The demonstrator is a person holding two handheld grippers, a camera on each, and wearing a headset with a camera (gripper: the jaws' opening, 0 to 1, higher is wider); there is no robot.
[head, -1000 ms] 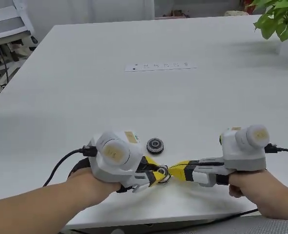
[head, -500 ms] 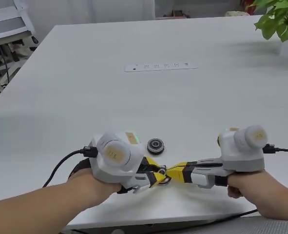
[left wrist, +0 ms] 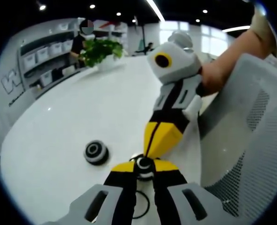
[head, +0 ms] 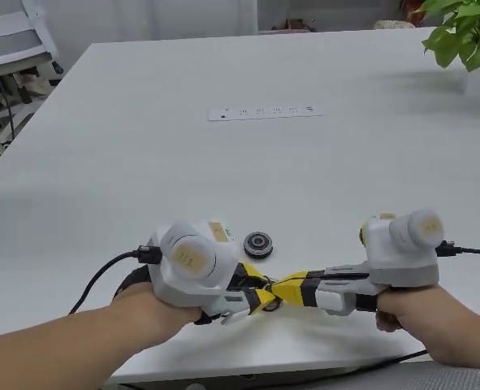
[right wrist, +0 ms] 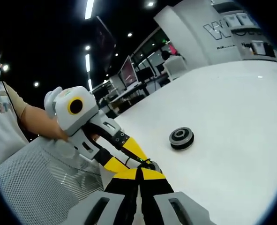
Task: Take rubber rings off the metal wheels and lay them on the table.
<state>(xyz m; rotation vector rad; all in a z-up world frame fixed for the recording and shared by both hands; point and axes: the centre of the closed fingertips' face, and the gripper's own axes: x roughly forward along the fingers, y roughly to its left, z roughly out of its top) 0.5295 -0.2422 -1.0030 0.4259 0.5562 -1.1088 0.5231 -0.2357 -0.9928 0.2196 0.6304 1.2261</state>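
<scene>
Firmly clamped metal wheel (left wrist: pixel 144 168) in closed left gripper (head: pixel 258 297) as brace; opposite, pinched rubber ring (left wrist: pixel 144 161), seemingly, with closed right gripper (right wrist: pixel 139 174) for peeling.

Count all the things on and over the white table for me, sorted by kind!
Metal wheels: 2 (loose wheel, held wheel)
Grippers: 2 (left gripper, right gripper)
Power strip: 1
Plant: 1
Total: 6
</scene>
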